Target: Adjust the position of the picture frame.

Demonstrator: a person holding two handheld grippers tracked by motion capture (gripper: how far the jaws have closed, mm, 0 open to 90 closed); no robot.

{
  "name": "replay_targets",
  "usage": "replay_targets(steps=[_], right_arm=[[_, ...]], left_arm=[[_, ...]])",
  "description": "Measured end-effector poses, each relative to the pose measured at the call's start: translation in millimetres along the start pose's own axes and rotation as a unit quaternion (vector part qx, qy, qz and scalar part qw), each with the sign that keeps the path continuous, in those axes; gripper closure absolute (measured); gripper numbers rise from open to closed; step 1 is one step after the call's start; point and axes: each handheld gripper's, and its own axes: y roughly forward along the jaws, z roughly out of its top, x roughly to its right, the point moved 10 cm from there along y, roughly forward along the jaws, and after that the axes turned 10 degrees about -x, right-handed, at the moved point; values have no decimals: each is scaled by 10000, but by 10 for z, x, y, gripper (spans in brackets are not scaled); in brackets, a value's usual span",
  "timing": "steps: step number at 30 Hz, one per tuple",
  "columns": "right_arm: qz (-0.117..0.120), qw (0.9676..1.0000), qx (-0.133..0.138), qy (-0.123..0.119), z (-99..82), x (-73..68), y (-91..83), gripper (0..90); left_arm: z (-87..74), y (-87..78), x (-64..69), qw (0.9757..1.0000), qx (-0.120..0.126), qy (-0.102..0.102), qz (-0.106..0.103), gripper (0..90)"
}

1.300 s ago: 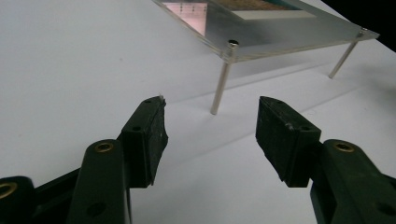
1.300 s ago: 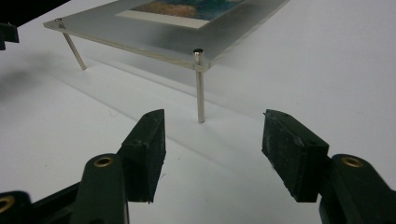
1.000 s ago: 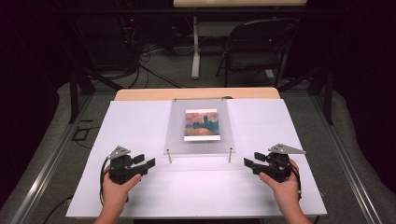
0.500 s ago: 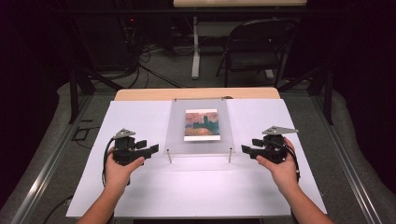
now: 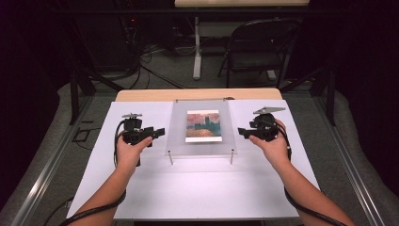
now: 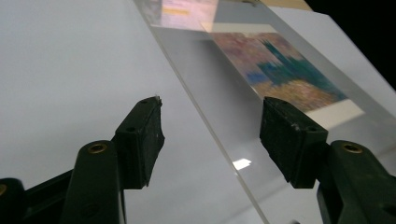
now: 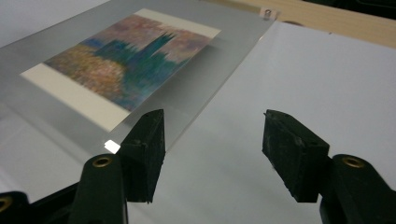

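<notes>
Clear acrylic panel with a painted print (teal towers, pink-orange haze, cream border) under it sits centre of the high view, raised on short metal standoff pins above the white counter. Two pins show at its lower corners, lower middle of the frame.

Left tongs: centre-left of the high view, just beside the panel's left edge, not touching. Jaws have just been opening and stand wide, nothing pressed between the pads. In the left gripper view the panel edge runs diagonally through the gap from top centre to bottom centre, and the print sits upper right.

Right tongs: centre-right of the high view, just beside the panel's right edge, apart from it. Jaws have also just been opening and are wide and empty. In the right gripper view the panel corner lies just past the left pad, the print is upper left, bare counter on the right, and a small metal fastener shows at the panel's far corner, top of the frame.

Both hands, left and right, enter from the bottom edge, cables trailing along the forearms.
</notes>
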Motion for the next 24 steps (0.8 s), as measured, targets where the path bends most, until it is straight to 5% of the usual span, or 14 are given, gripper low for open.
replay_targets(steps=[2, 8, 24], right_arm=[[-55, 10000, -26, 25, 51, 47, 32, 389], [-117, 9996, -17, 275, 283, 236, 186, 394], [-149, 9990, -62, 419, 474, 257, 411, 394]], left_arm=[[91, 44, -70, 9997, 4, 91, 224, 390], [333, 126, -196, 9994, -22, -25, 352, 395], [593, 338, -126, 9993, -73, -235, 287, 413]])
